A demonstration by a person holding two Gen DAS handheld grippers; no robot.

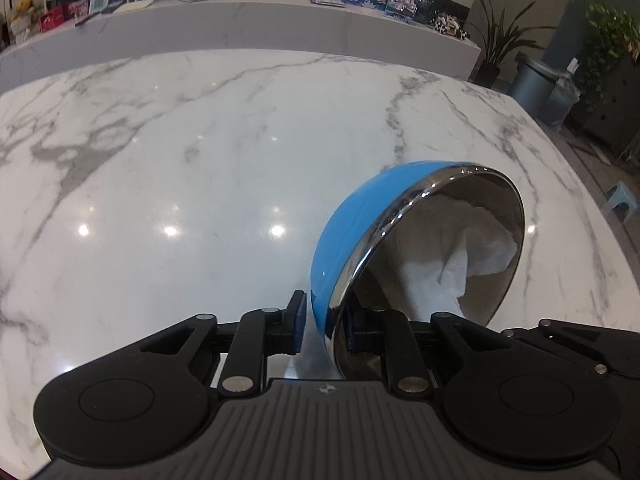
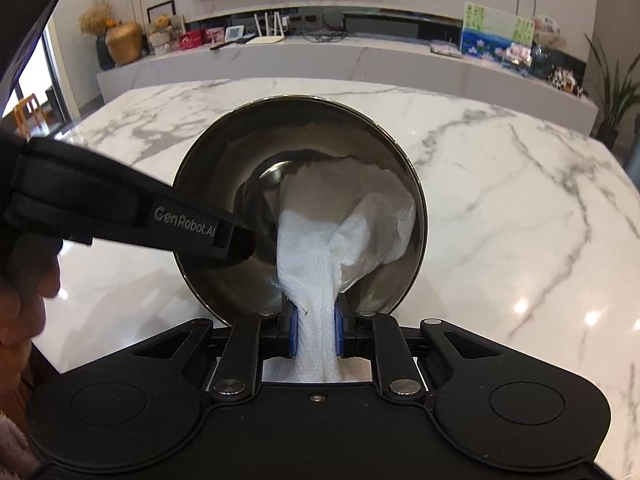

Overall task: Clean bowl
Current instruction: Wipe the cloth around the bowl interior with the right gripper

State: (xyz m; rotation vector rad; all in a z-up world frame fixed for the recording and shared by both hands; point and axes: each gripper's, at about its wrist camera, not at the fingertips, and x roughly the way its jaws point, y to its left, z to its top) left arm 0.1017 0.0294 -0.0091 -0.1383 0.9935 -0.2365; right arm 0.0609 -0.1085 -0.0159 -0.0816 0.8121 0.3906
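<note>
While the left gripper (image 1: pixel 324 320) clamps its jaws on the bowl (image 1: pixel 352 216) rim, tilting it above the desk (image 1: pixel 200 140), the right gripper (image 2: pixel 316 330) pinches a paper towel (image 2: pixel 320 240) inside, likely wiping.
</note>
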